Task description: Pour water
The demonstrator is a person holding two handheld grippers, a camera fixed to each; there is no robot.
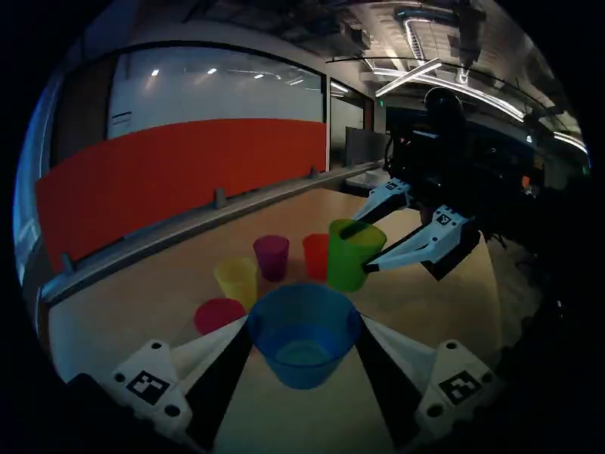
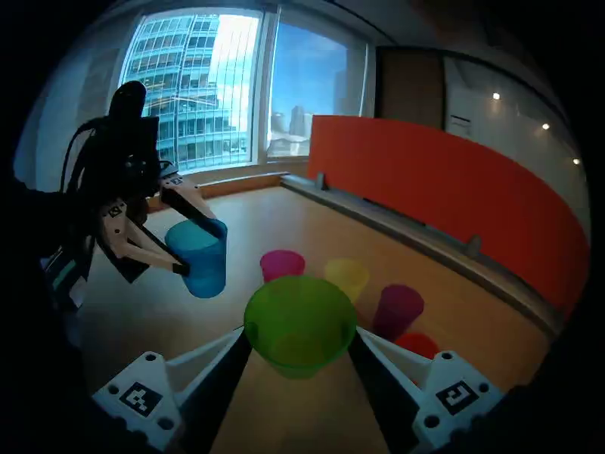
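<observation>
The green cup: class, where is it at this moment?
In the right gripper view, the green cup sits low and centre, gripped in the right claw; in the left gripper view it is just right of the orange cup.

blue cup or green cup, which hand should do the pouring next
Left, probably. The left tongs hold the blue cup, which has water at the bottom; the green cup in the right tongs looks empty, so it would receive.

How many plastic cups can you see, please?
6: blue plastic cup in left gripper, green cup in right gripper; yellow cup, purple cup, orange cup, pink cup on table.
</observation>
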